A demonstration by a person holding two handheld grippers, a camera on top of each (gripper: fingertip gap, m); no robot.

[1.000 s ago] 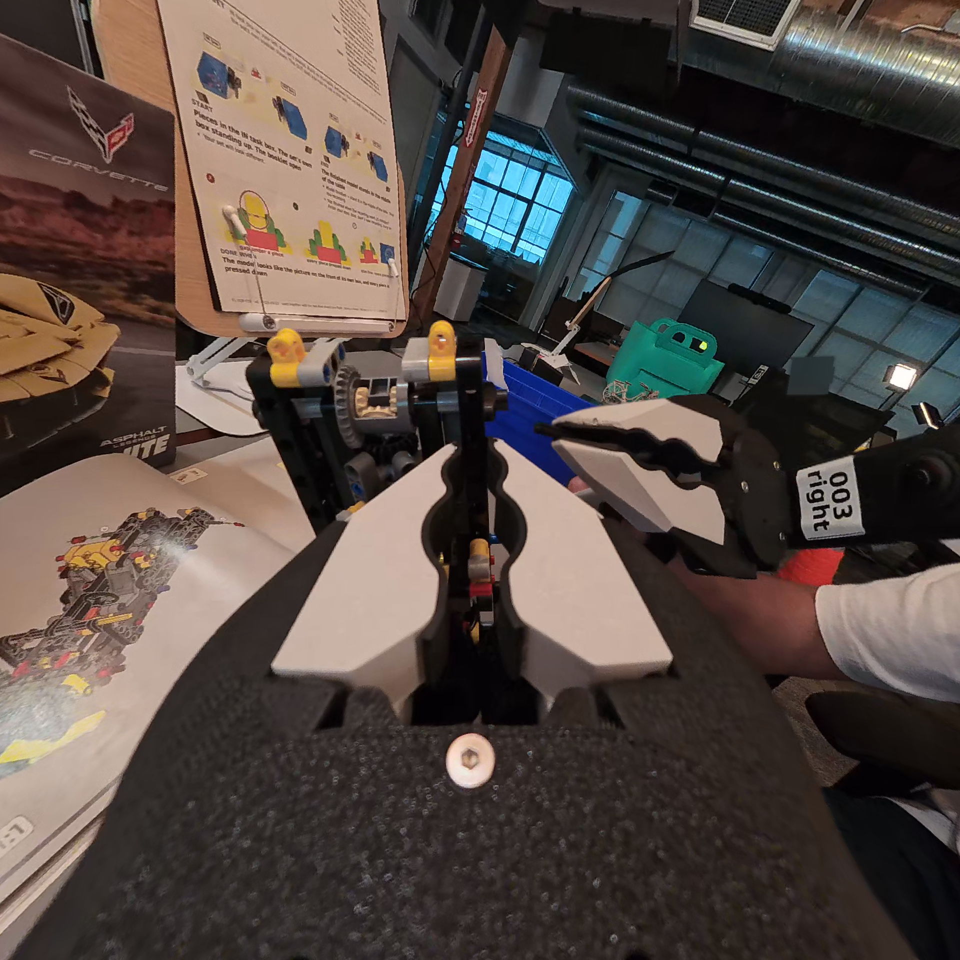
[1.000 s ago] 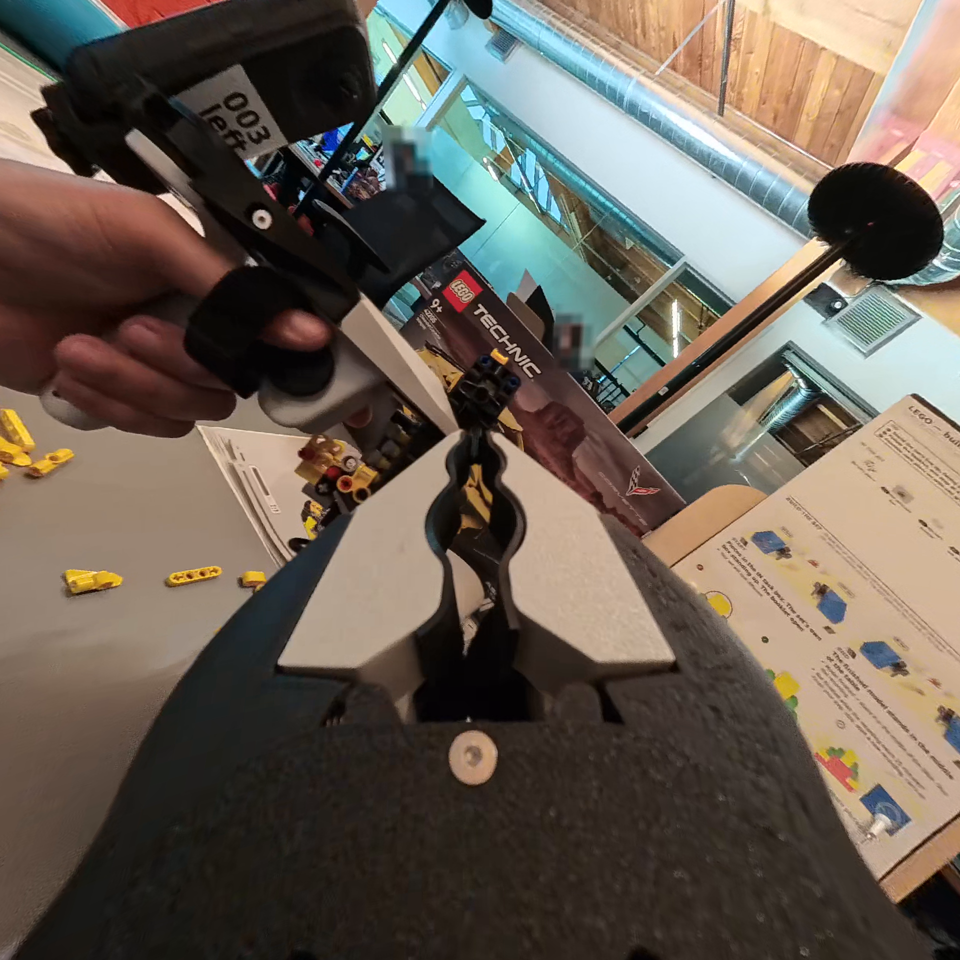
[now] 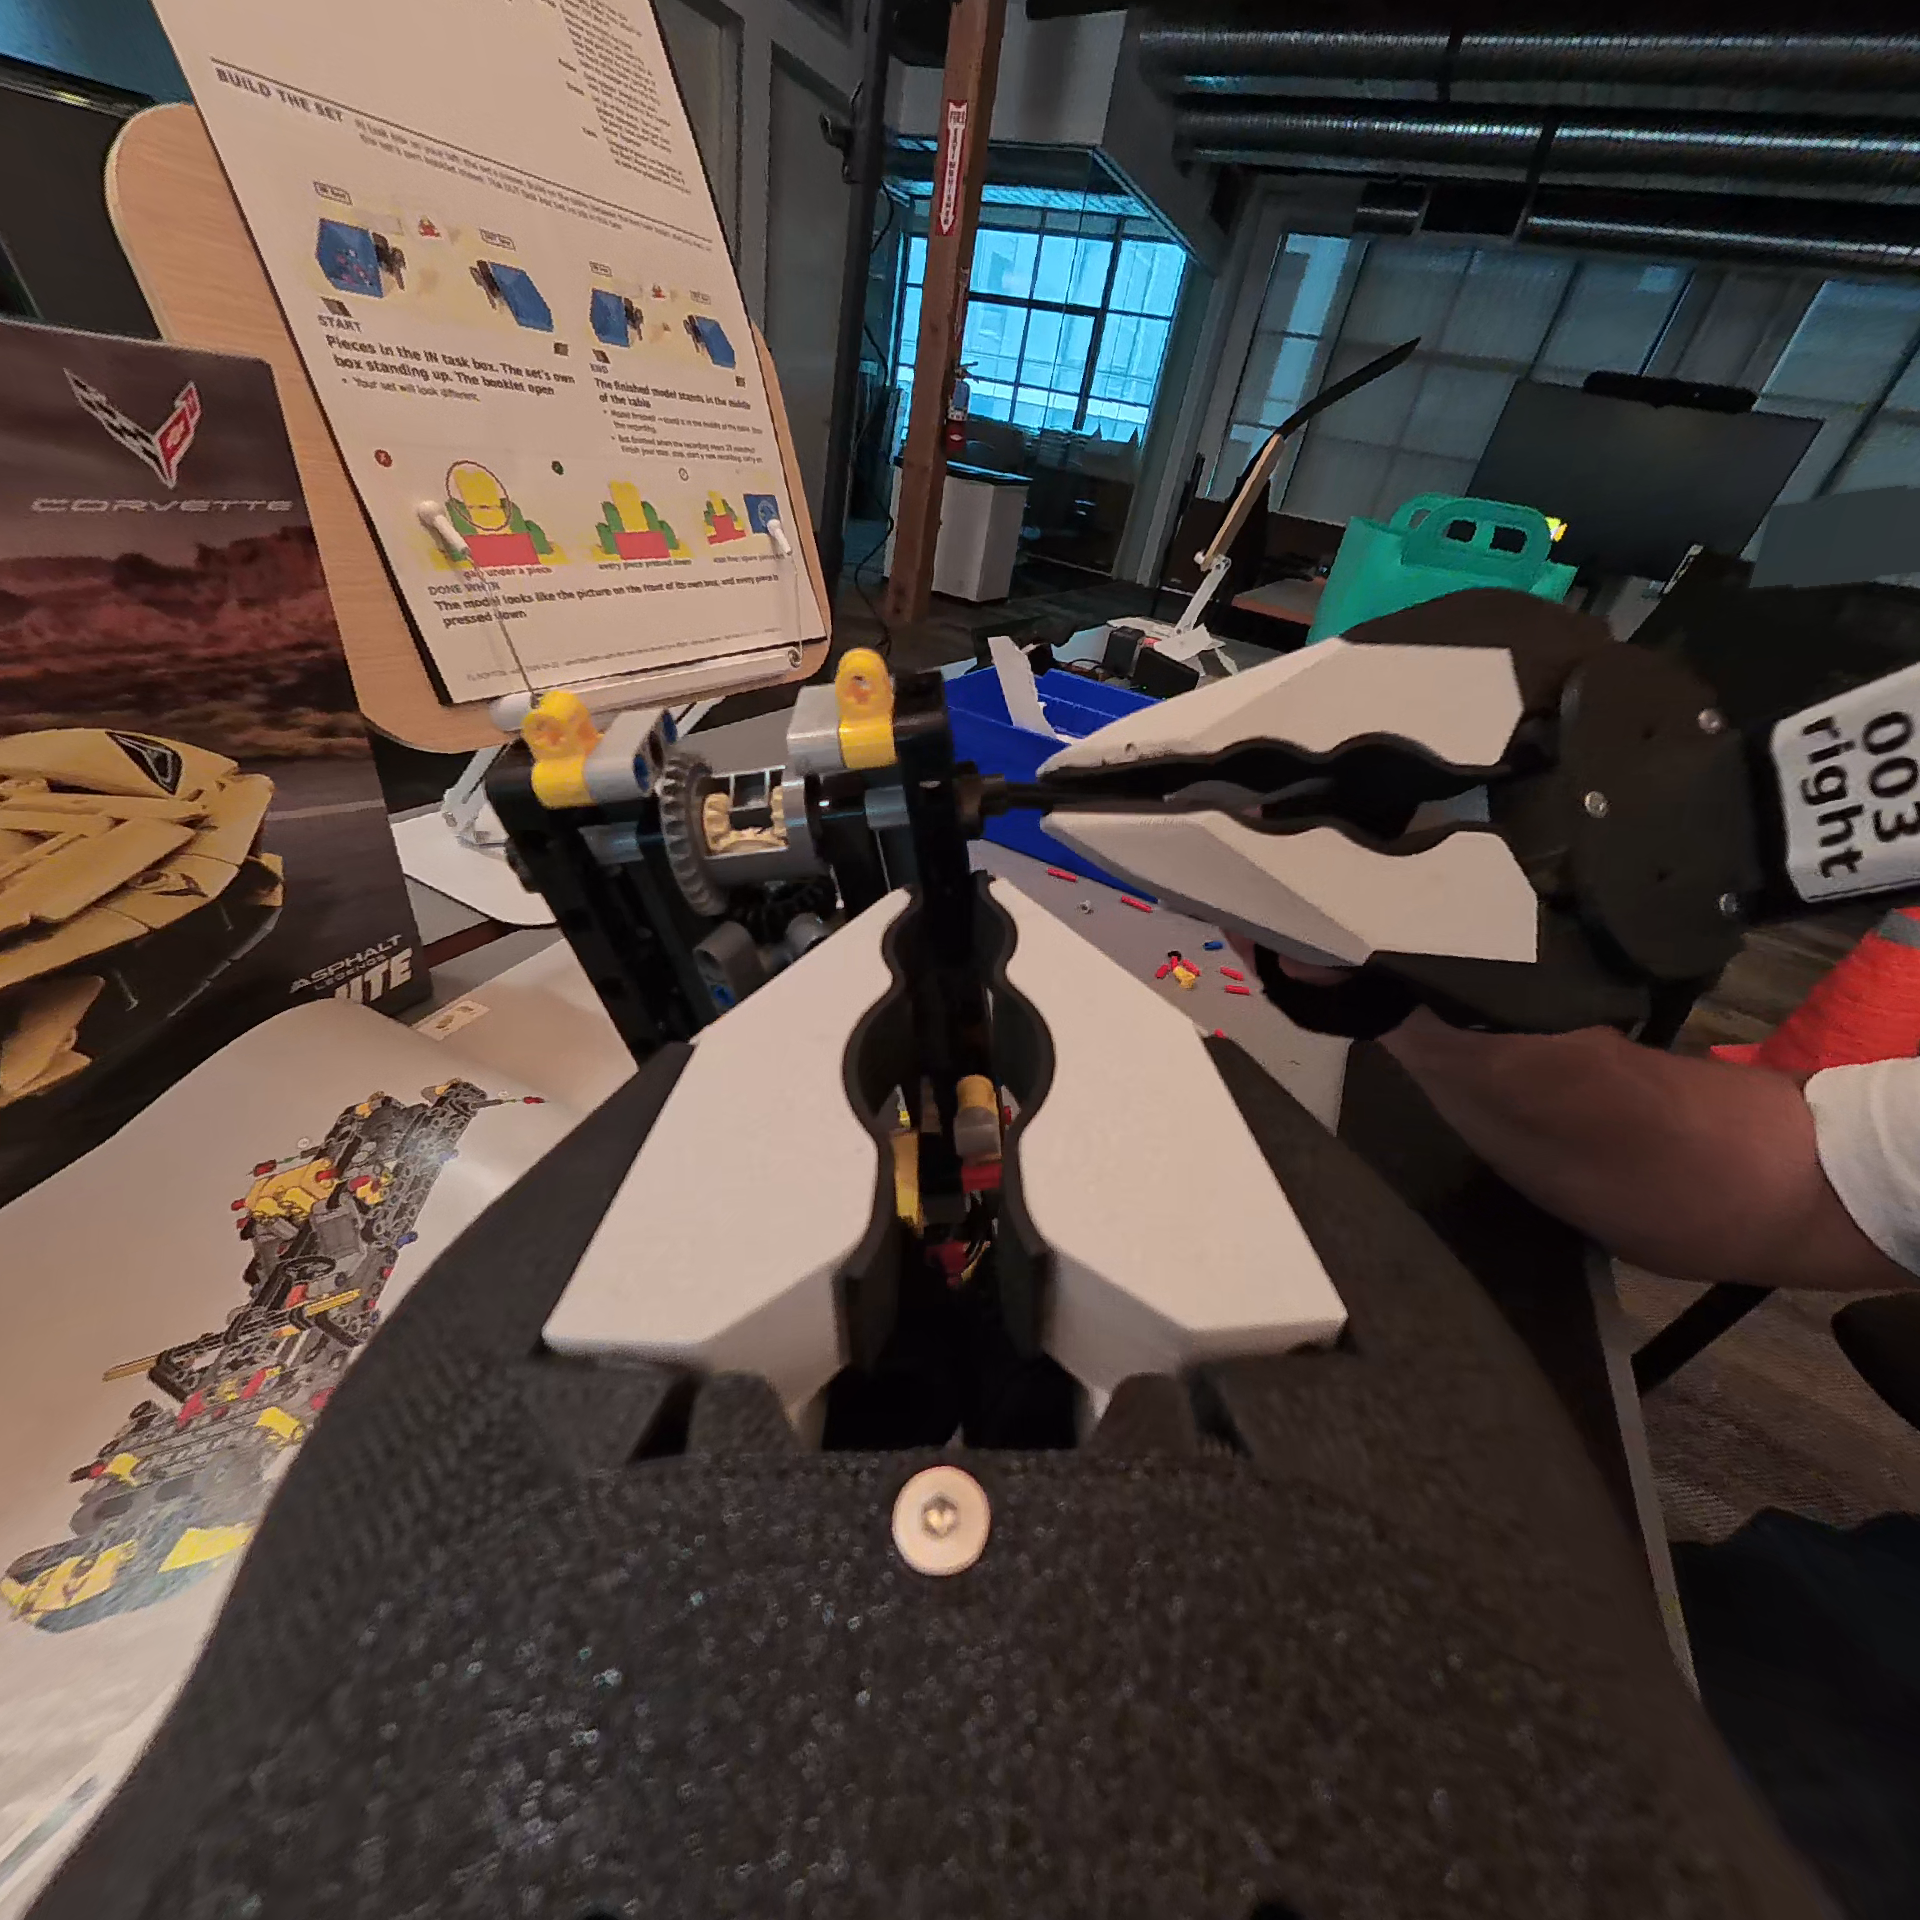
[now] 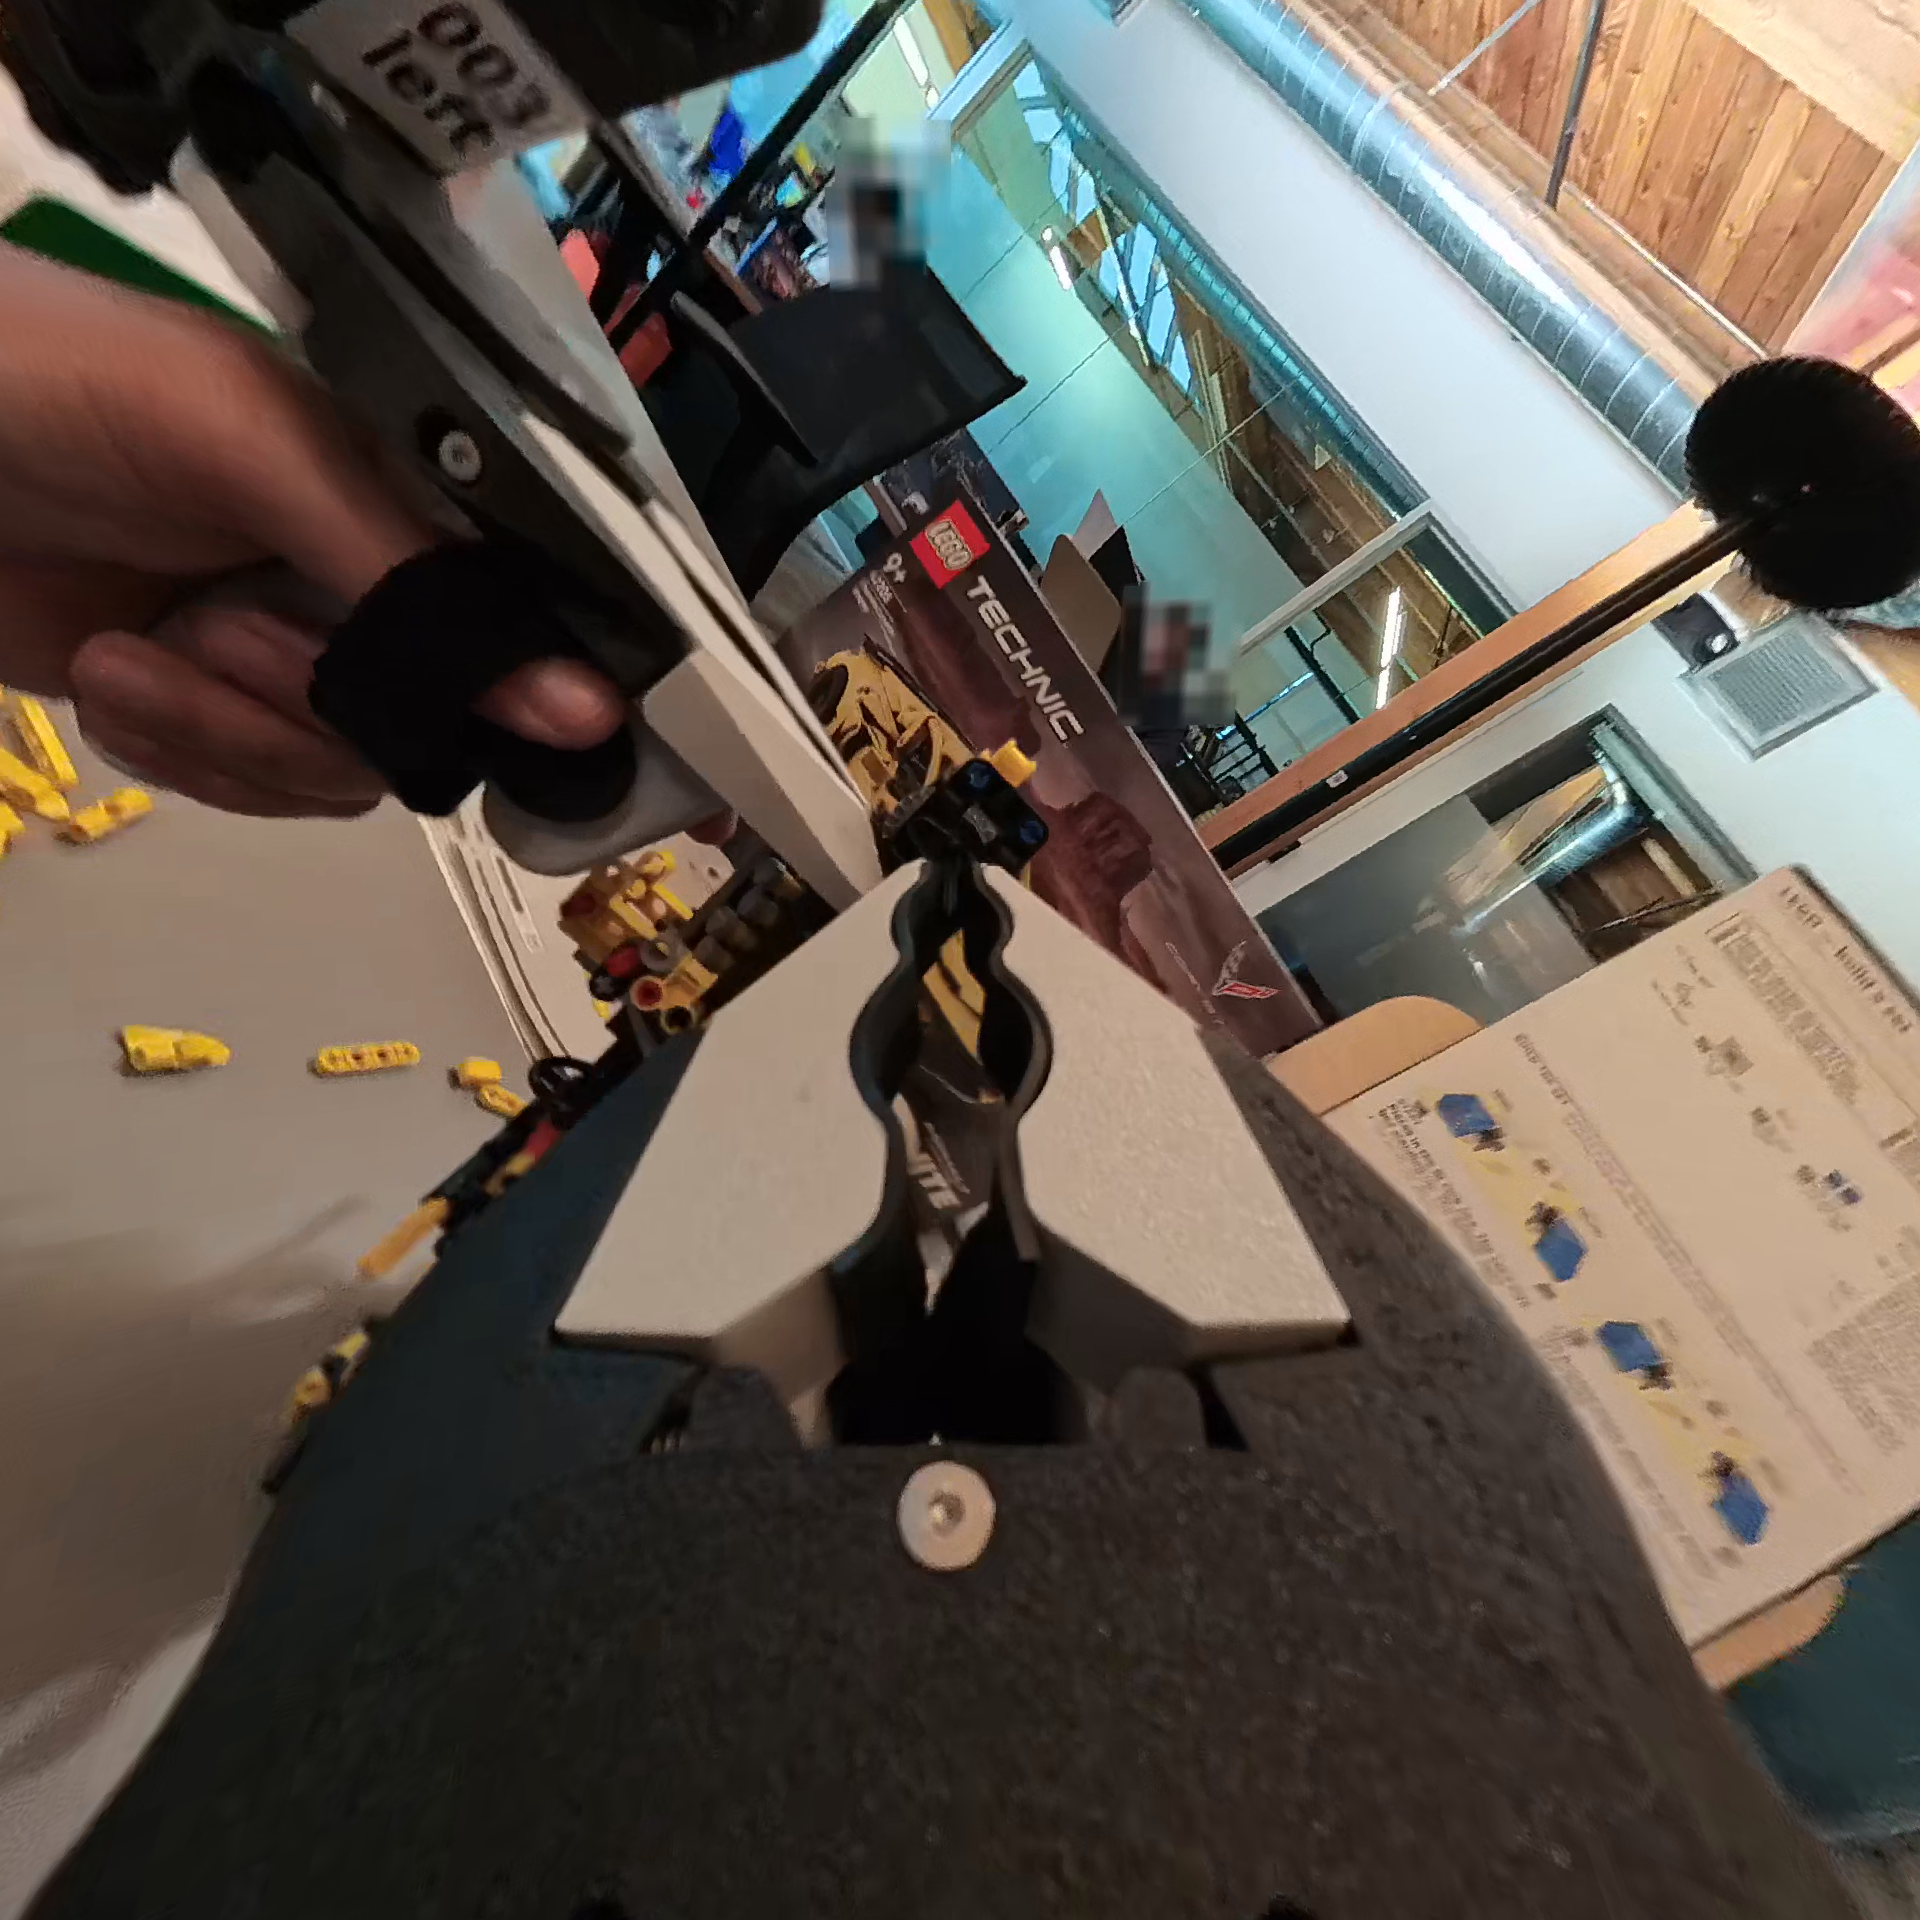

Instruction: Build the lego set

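At frame centre the left gripper [image 3: 945,904] has its jaws closed on a black beam of the lego model [image 3: 727,821]. From the right, the right gripper [image 3: 1044,795] pinches a black pin at the model's side. An open instruction booklet [image 3: 239,1299] lies lower left on the tabletop [image 3: 1132,935].

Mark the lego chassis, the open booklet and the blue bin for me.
lego chassis [image 3: 727,821]: left wrist view, on its grey gear.
open booklet [image 3: 156,1226]: left wrist view, on the bare page.
blue bin [image 3: 1039,717]: left wrist view, on its near rim.
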